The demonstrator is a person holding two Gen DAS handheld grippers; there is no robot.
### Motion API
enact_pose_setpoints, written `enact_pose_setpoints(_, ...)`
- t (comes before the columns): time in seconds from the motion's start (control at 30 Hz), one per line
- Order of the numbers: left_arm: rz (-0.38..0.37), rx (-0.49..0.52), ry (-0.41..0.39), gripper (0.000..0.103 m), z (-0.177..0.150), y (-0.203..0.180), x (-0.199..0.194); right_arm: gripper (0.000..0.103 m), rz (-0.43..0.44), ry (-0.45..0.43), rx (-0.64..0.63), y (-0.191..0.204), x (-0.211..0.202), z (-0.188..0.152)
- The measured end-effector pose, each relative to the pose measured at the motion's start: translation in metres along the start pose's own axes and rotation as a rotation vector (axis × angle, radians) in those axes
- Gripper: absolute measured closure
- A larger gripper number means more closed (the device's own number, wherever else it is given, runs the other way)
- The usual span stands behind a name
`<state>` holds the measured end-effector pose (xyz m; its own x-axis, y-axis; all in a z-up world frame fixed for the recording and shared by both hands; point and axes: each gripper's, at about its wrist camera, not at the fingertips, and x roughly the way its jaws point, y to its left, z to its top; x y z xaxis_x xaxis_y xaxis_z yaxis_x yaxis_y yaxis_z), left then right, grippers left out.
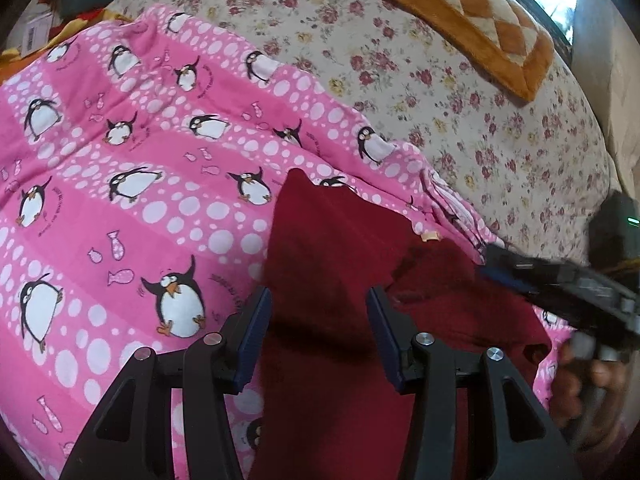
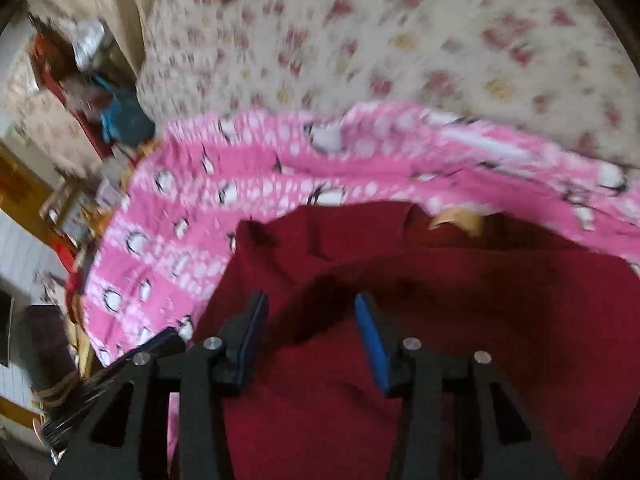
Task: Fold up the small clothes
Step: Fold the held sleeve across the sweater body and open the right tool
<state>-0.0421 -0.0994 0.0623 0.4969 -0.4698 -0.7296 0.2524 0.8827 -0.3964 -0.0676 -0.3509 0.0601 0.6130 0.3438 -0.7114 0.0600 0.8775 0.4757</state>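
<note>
Garment [image 1: 340, 248] is spread on blanket [image 1: 120, 208]; both grippers [image 1: 319, 312] [image 2: 310, 316] are held apart, empty. Blanket may be pinched too.

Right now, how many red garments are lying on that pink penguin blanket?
1. A single dark red garment lies on the pink blanket's near right part, under both open grippers. Others could be hidden beneath it.

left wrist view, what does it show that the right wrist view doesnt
Only the left wrist view shows the right gripper from the side, and sharp penguin prints. Only the right wrist view shows cluttered shelves beside the bed, though blurred. Both show the dark red garment on the pink penguin sheet, the floral bedcover, an orange cushion and open jaws.
</note>
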Motion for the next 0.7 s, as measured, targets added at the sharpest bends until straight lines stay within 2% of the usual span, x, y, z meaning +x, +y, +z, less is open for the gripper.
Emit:
enact_pose_setpoints(0.13, 0.027, 0.051, 0.001, 0.074, -0.005, -0.011, 0.004, 0.046, -0.014, -0.091, 0.028, -0.024, -0.061, -0.014)
enact_pose_setpoints(0.33, 0.062, 0.098, -0.021, 0.074, -0.006, -0.018, 0.003, 0.044, -0.066, -0.126, 0.092, -0.065, -0.124, -0.058)
enact_pose_setpoints(0.53, 0.058, 0.096, -0.014, 0.074, -0.006, -0.018, 0.004, 0.044, -0.189, -0.138, 0.123, -0.093, -0.155, -0.111)
enact_pose_setpoints(0.7, -0.026, 0.003, 0.061, 0.074, 0.009, -0.007, 0.013, 0.041, -0.276, -0.128, 0.089, -0.099, -0.163, -0.138)
